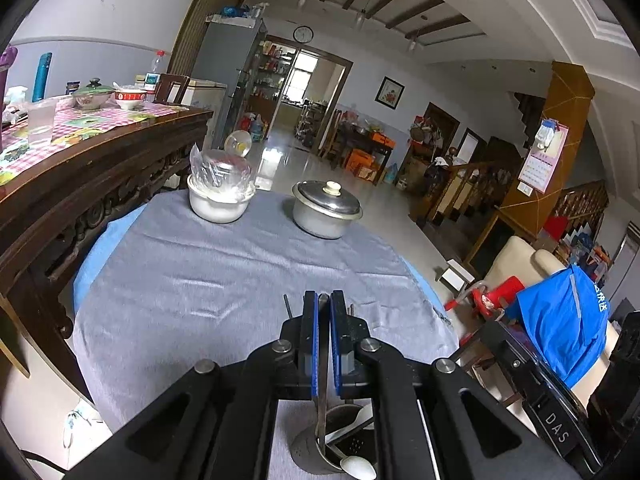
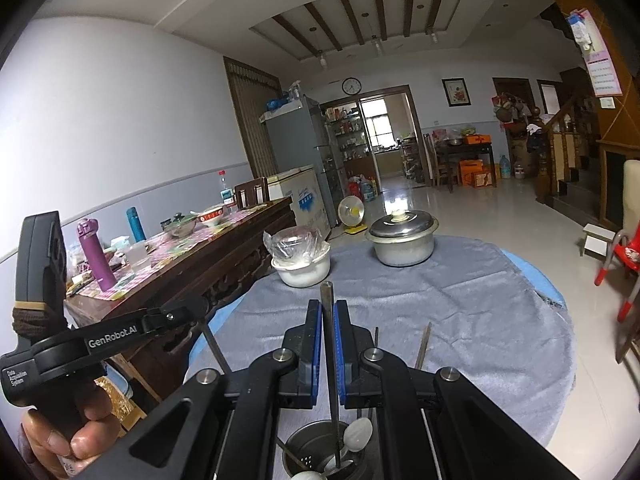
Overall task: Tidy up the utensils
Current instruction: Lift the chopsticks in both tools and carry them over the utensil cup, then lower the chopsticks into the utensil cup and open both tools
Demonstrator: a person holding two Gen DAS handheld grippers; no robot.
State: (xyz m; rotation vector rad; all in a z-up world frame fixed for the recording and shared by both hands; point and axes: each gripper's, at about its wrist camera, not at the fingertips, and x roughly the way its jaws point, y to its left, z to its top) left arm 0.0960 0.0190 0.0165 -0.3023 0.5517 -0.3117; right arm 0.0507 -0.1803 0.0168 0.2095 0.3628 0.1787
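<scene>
At the bottom centre of the left wrist view, the left gripper [image 1: 324,300] is pinched nearly closed on the thin metal handle of a spoon [image 1: 321,408] that hangs into the perforated metal utensil holder [image 1: 320,446], where white spoons [image 1: 358,466] already lie. In the right wrist view the right gripper [image 2: 328,308] is likewise clamped almost shut on a dark chopstick [image 2: 329,360] standing upright with its lower end inside the same holder [image 2: 316,446] at bottom centre, while the person's hand [image 2: 60,440] grips the other tool at lower left. Farther up on the grey tablecloth [image 2: 460,312] lie two more chopsticks [image 2: 423,344], and at its far edge stand a white bowl [image 2: 302,270] and a lidded metal pot [image 2: 402,240].
</scene>
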